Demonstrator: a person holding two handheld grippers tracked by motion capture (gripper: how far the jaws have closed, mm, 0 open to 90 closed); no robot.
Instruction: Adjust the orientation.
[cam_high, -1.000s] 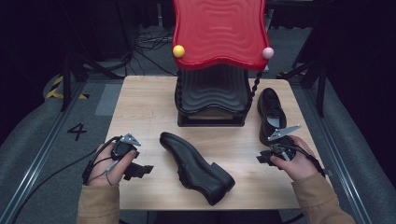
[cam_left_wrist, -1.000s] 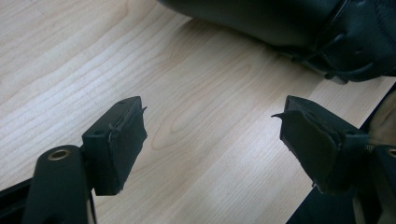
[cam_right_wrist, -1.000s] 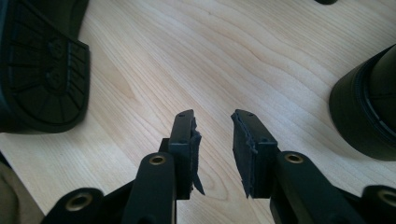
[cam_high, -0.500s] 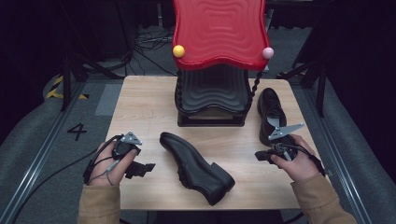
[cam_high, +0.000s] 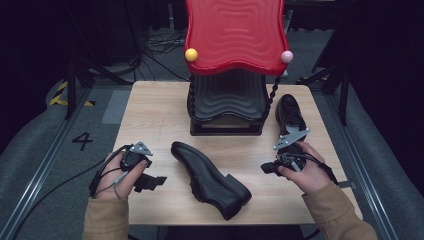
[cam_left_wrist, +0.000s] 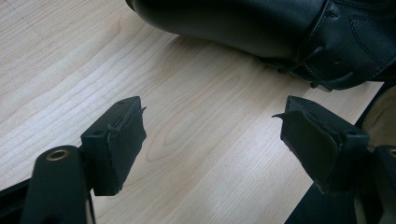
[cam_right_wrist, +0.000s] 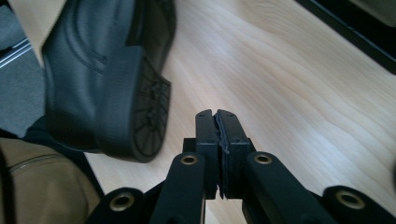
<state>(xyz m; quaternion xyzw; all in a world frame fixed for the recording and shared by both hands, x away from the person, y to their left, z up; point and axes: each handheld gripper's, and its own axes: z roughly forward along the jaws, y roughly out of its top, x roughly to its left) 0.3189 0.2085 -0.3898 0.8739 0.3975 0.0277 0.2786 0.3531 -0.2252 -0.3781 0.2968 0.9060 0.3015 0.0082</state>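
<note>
Lying on its side near the middle of a pale wooden table (cam_high: 150, 115), a black leather shoe (cam_high: 210, 177) is seen with its toe pointing away and to the left and its heel toward the person. A second black shoe (cam_high: 290, 112) stands at the far right, just beside a black ribbed stand (cam_high: 227, 102) topped by a wavy red tray (cam_high: 235, 32).

The left gripper (cam_high: 155, 181) is held low over the table just left of the near shoe, its jaws spread wide with nothing between them; in the left gripper view the shoe's upper (cam_left_wrist: 261, 32) is seen just ahead of the pads (cam_left_wrist: 119, 140). The right gripper (cam_high: 267, 168) is held to the right of the heel, its jaws pressed together on nothing; in the right gripper view the heel (cam_right_wrist: 135, 112) is seen close by to the left.

Several risks can be judged from here. The smooth leather could slip from a shallow pinch. A shoe pushed rather than clamped could be slid across the table, since it rests on its side. With the right jaws closed, the heel could only be nudged, not grasped.

The tabletop is light wood grain, bare around the shoes. Beyond it the room is dark, with grey flooring, cables, black frame legs and a painted "4" (cam_high: 82, 141) on the floor at the left.
</note>
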